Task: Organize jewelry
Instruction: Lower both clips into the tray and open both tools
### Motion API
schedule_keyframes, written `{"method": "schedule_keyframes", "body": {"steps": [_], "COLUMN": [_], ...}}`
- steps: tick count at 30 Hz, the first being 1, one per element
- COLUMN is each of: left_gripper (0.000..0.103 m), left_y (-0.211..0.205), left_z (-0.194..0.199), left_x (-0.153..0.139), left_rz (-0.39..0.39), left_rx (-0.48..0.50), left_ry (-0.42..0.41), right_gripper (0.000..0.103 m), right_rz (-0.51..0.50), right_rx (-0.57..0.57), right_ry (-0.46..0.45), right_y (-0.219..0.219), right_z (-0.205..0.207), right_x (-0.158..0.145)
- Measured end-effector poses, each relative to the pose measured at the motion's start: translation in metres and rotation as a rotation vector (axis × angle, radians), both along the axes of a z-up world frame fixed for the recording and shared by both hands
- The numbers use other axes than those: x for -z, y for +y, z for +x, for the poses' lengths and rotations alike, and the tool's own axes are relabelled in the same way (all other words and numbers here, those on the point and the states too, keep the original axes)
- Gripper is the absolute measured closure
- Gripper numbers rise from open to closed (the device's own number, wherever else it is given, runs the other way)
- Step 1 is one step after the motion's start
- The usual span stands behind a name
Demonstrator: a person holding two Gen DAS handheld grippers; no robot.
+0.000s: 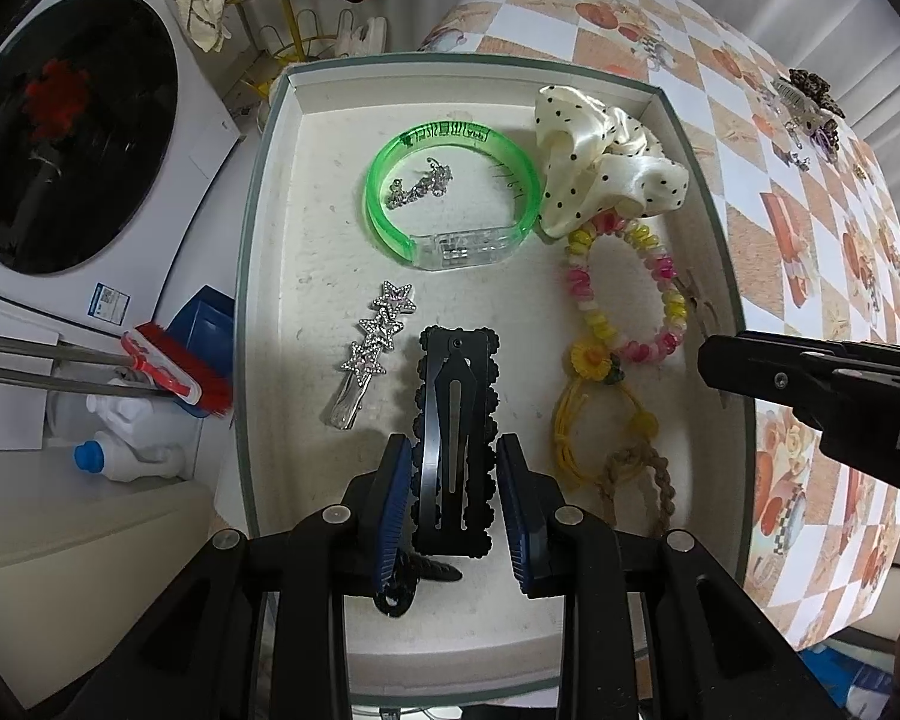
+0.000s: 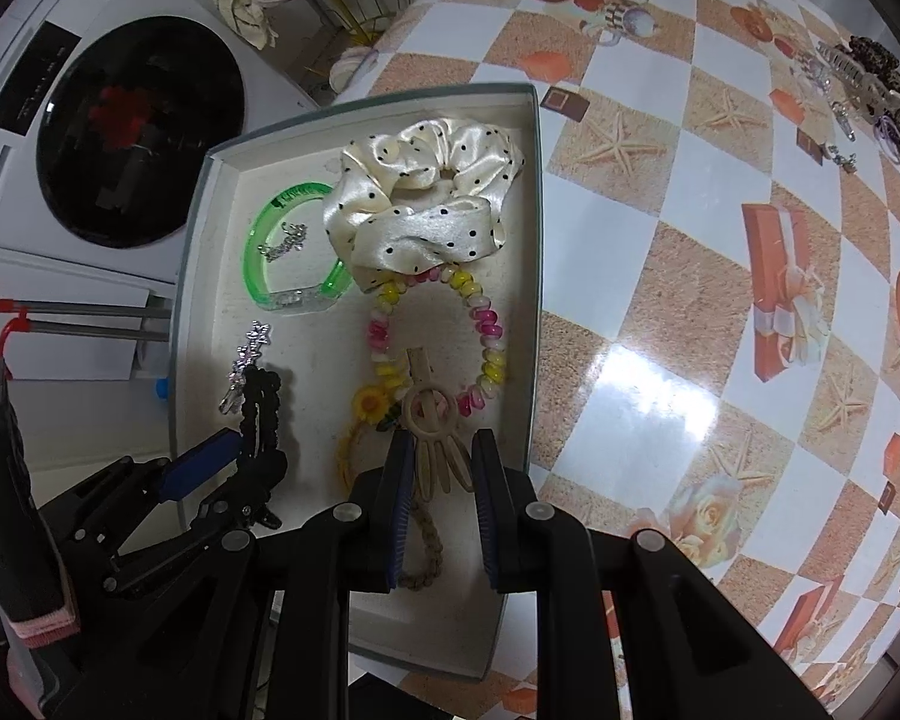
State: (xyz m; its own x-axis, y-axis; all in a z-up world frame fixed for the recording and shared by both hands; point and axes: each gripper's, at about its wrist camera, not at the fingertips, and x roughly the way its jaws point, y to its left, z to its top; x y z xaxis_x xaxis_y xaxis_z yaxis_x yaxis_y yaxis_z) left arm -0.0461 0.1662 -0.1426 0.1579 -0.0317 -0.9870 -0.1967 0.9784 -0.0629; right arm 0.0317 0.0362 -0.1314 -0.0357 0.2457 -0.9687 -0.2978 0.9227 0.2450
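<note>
Box (image 1: pixel 258 276) on desk (image 2: pixel 660 396) already holds most pieces. Left tongs (image 1: pixel 455 480) grip black hair clip (image 1: pixel 456 420), right tongs (image 2: pixel 438 480) grip wooden clip (image 2: pixel 429 420), both over box. Small pile (image 2: pixel 870 96) remains outside.

White washing machine (image 1: pixel 72 138), red brush (image 1: pixel 177 375), detergent bottle (image 1: pixel 123 456), checkered tablecloth (image 2: pixel 660 300).

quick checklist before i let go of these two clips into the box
1. Left gripper jaws pinch the black hair clip: ok.
2. Right gripper jaws pinch the beige clip: ok.
3. Both clips above the box: ok.
4. Bare floor under the black hair clip: cannot tell, the clip hides it.
5. Bare floor under the beige clip: not ok, a braided cord lies there.
</note>
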Motion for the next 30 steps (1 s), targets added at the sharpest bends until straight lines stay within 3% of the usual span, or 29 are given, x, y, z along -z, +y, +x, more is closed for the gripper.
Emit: {"method": "schedule_keyframes", "body": {"steps": [12,30], "left_gripper": [0.068,0.068], "left_y": [-0.003,-0.006], "left_z": [0.006,0.006], "left_x": [0.015,0.014], "left_rz": [0.026,0.055], "left_rx": [0.015,0.035], "left_ry": [0.017,0.015], "right_gripper": [0.082,0.080], "right_rz": [-0.007,-0.032], "right_rx": [0.020,-0.012], "right_ry": [0.005,0.012], "right_y": [0.005,0.034], "right_z": [0.014,0.020], "right_x": [0.015,0.042]}}
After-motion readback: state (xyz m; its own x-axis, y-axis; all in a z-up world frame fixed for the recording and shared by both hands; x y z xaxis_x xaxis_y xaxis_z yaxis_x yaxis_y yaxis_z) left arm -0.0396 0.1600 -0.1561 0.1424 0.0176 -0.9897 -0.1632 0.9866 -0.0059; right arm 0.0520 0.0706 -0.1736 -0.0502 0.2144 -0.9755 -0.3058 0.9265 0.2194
